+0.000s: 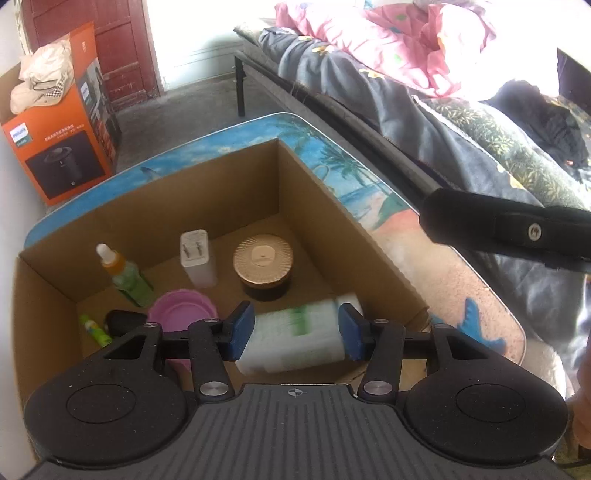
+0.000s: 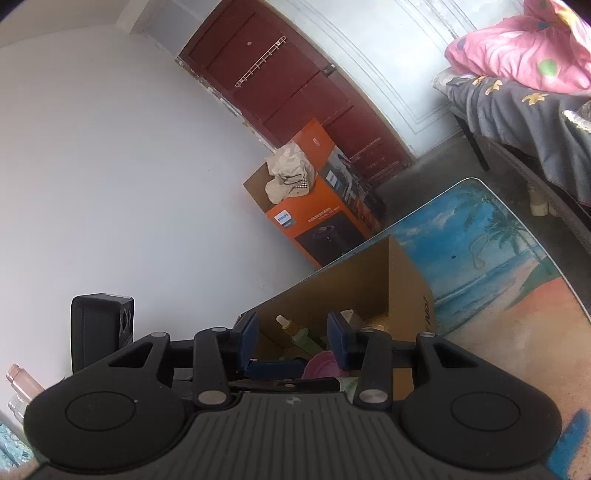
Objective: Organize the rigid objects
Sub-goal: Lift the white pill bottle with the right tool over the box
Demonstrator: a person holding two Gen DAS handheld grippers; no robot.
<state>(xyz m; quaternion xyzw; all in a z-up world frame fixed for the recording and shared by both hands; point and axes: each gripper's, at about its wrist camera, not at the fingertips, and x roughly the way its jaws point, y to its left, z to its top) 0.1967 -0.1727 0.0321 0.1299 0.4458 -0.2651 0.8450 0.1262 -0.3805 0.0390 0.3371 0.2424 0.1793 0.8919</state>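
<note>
You face a plain white wall [image 2: 110,166] and a dark red door [image 2: 295,92]. An orange appliance box [image 2: 325,218] stands on the grey floor [image 1: 192,107]. Beside your beach-print tabletop [image 2: 498,258], a bed [image 1: 424,122] carries pink bedding [image 1: 369,33], washed in bright daylight.

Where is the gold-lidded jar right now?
In the left wrist view the gold-lidded jar stands upright inside the cardboard box, toward its right wall, just right of the white charger.

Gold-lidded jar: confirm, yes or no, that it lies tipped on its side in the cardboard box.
No: the gold-lidded jar stands upright on the floor of the cardboard box, lid facing up.
</note>
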